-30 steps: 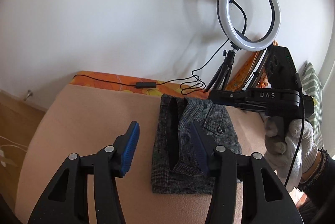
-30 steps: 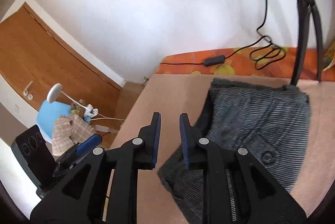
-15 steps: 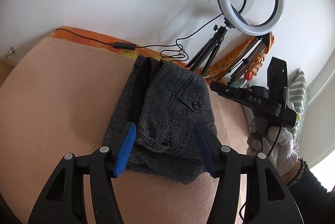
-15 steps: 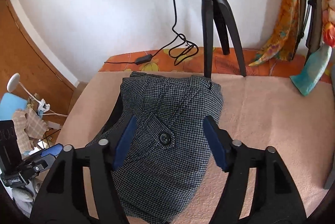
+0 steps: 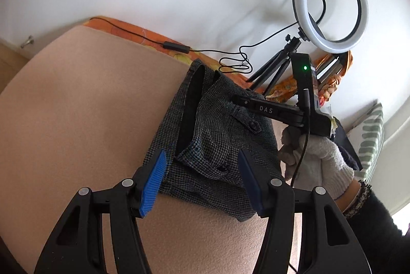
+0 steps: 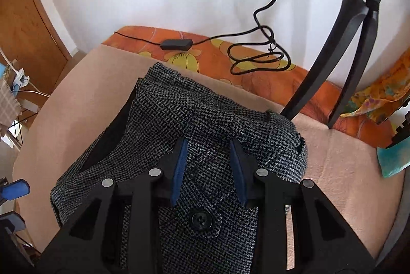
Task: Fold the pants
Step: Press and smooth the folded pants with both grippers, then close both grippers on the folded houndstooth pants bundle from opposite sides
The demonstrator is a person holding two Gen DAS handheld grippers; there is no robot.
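The left gripper (image 5: 202,179) stands wide open over the near edge of the folded pants (image 5: 217,145), holding nothing; whether its blue pads (image 5: 153,184) touch the cloth is hard to tell. The right gripper (image 6: 208,169) – "DAS" printed on its side – is parted partway above the buttoned pocket flap (image 6: 202,219), gripping nothing. The pants lie bundled on the peach blanket (image 5: 77,107), their near end cut off in the right wrist view. Behind stands a ring light (image 5: 330,4) – its tripod (image 6: 343,43) top cropped.
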